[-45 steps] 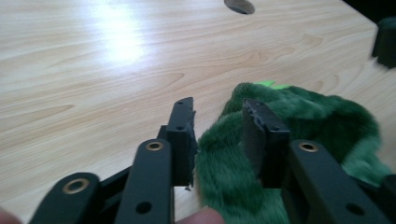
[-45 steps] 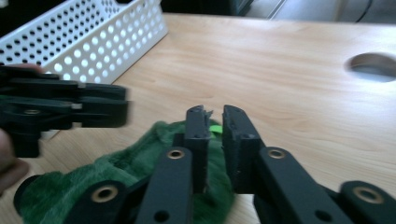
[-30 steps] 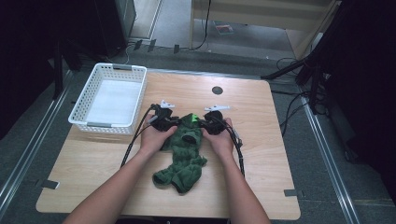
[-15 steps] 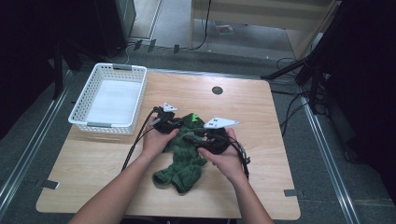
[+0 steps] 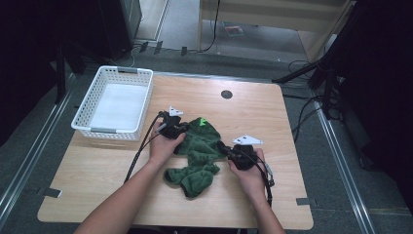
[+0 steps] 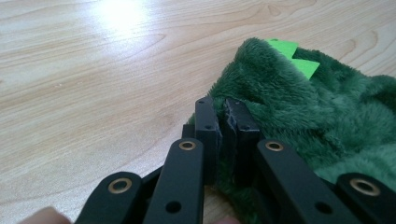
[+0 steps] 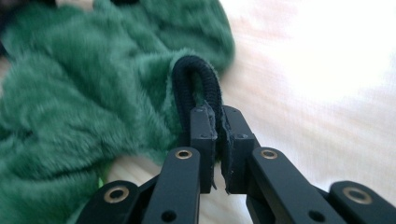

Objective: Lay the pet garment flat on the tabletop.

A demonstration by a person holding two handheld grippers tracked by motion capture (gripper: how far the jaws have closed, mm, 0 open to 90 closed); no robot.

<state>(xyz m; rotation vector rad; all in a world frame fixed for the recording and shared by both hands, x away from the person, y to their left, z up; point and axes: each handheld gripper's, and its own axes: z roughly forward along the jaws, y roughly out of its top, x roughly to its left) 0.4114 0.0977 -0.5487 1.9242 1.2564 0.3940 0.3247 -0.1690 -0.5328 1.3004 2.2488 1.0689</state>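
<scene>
A dark green fleece garment (image 5: 197, 158) with bright green spikes (image 5: 202, 122) lies crumpled in the middle of the wooden table (image 5: 97, 185). My left gripper (image 5: 181, 128) is at its upper left edge, shut on a fold of the fleece (image 6: 261, 93). In the left gripper view the jaws pinch the plush just below the light green spikes (image 6: 294, 58). My right gripper (image 5: 225, 148) is at the garment's right side, shut on a black ribbed cuff (image 7: 198, 84) that loops up above its jaws. The green fleece (image 7: 84, 102) spreads away to their left.
An empty white plastic basket (image 5: 114, 102) stands at the table's back left corner. A round black grommet (image 5: 226, 94) sits near the back edge. Cables trail from both grippers along the person's forearms. Dark equipment and floor cables surround the table.
My right gripper has pulled toward the front right, drawing the black cuff with it and stretching the garment sideways. My left gripper has stayed near the spiked end.
</scene>
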